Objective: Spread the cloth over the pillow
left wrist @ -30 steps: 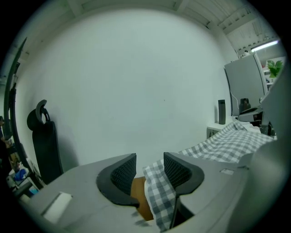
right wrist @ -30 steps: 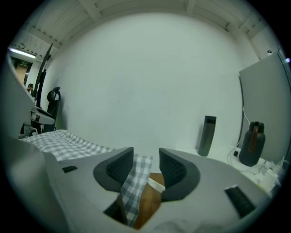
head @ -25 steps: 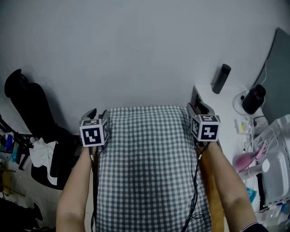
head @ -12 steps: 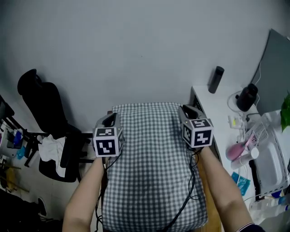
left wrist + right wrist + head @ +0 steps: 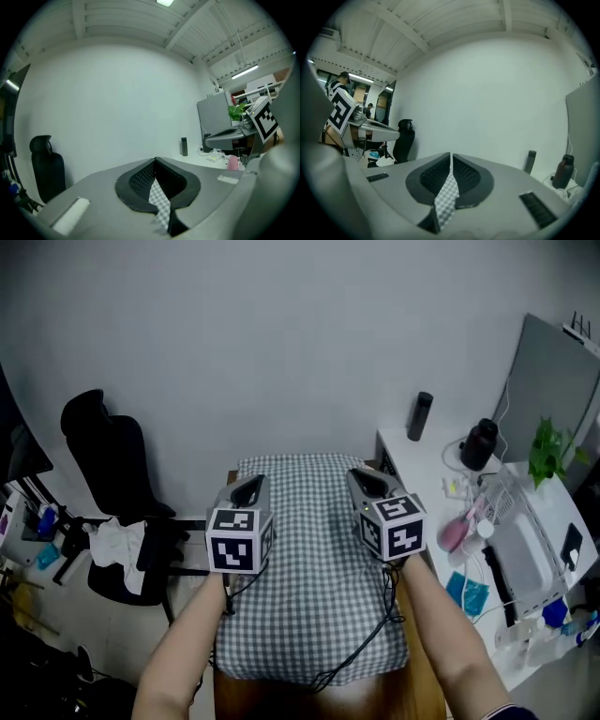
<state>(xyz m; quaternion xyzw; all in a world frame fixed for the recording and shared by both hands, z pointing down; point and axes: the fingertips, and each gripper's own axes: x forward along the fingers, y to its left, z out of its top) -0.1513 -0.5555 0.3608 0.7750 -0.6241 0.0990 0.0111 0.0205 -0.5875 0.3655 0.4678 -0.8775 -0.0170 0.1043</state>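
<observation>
A grey-and-white checked cloth [image 5: 314,568] lies spread below me in the head view; whatever is under it is hidden. My left gripper [image 5: 247,491] is over its left side and my right gripper [image 5: 366,481] over its right side, both raised and pointing at the wall. In the left gripper view the left gripper [image 5: 156,161] is shut on a strip of the checked cloth [image 5: 160,202]. The right gripper [image 5: 451,157] has just been closing, and its pads pinch a strip of the cloth [image 5: 446,199].
A black office chair [image 5: 101,454] with a white rag [image 5: 116,546] stands at the left. At the right, a white desk [image 5: 424,465] carries a dark bottle [image 5: 419,415], a black flask [image 5: 477,444], a plant [image 5: 549,450], a pink item [image 5: 456,532] and a white basket [image 5: 525,540]. A wooden edge [image 5: 309,701] shows under the cloth.
Both grippers were open at the cloth's far corners. They have closed on the cloth, come inward toward each other and risen. The head view has also shifted.
</observation>
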